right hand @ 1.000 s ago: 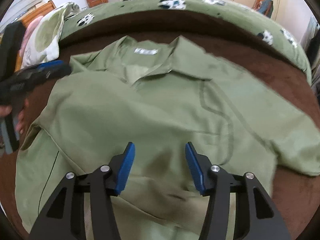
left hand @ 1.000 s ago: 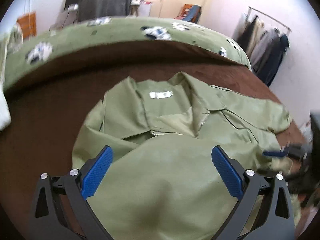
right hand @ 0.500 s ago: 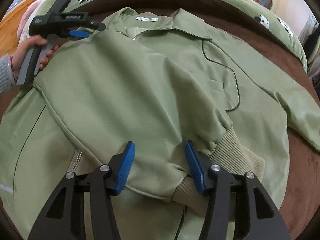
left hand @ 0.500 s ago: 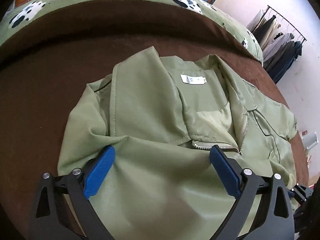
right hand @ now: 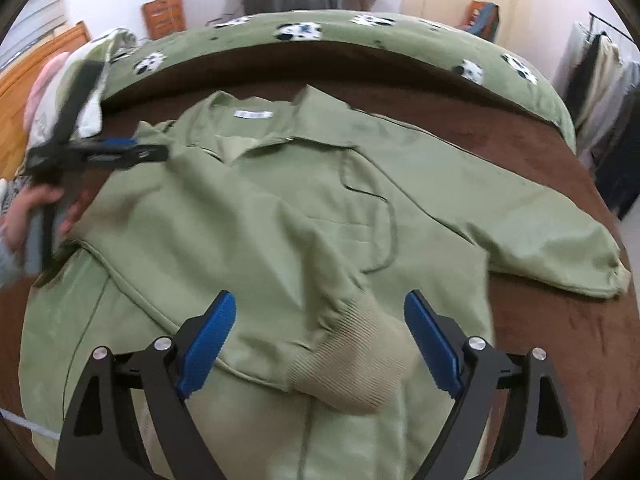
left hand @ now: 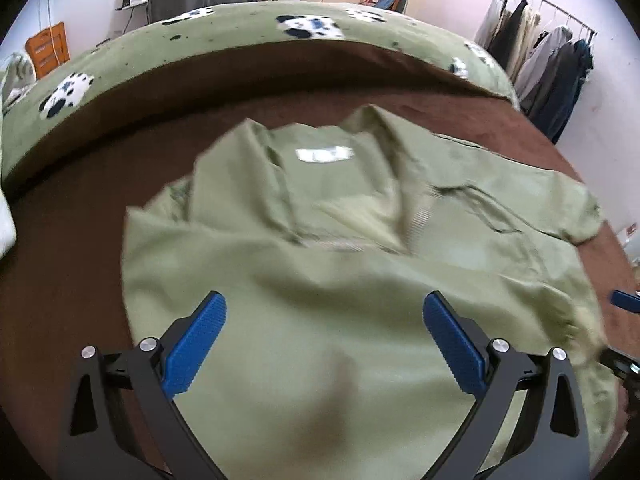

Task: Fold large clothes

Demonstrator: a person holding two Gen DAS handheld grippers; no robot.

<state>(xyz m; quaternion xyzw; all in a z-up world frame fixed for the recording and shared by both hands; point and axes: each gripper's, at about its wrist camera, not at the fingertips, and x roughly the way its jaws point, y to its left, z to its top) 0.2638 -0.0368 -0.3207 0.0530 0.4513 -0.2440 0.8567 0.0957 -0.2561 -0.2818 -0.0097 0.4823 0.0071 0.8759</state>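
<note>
right gripper jaws opening off jacket cuff, left gripper wide apart, angled down

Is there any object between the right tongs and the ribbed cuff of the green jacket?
Nothing visible is in the way. The ribbed cuff lies directly between the opening jaws of the right tongs, untouched by the pads, on top of the green jacket.

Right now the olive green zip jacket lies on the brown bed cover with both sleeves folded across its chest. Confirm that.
Not quite: only one sleeve of the olive green zip jacket is folded across its chest. The other sleeve lies stretched out sideways on the brown bed cover, as the right wrist view shows.
</note>
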